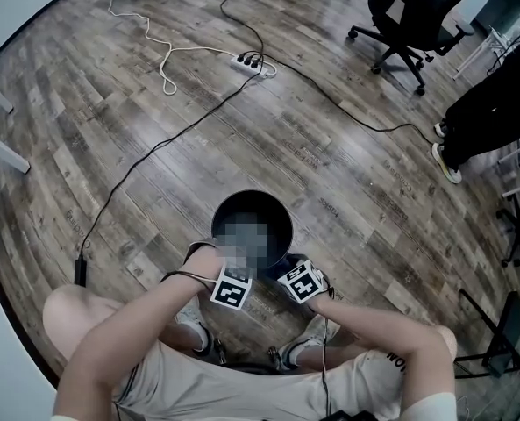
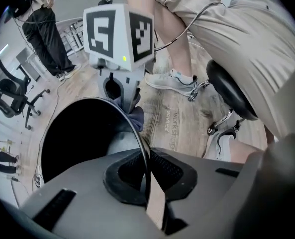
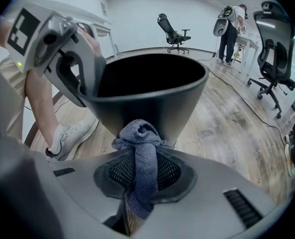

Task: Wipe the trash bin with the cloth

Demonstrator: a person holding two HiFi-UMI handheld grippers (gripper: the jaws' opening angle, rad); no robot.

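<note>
The black trash bin stands on the wooden floor between the person's feet. My left gripper is shut on its thin rim, which runs between the two pads. A grey-blue cloth hangs bunched from my right gripper, whose jaws are shut on it. The cloth's bunched end touches the bin's outer wall just below the rim. In the head view both marker cubes sit at the bin's near edge, the left gripper and the right gripper side by side.
A power strip and long cables lie on the floor beyond the bin. A black office chair stands far right. The person's shoes and the stool's seat are close behind the bin.
</note>
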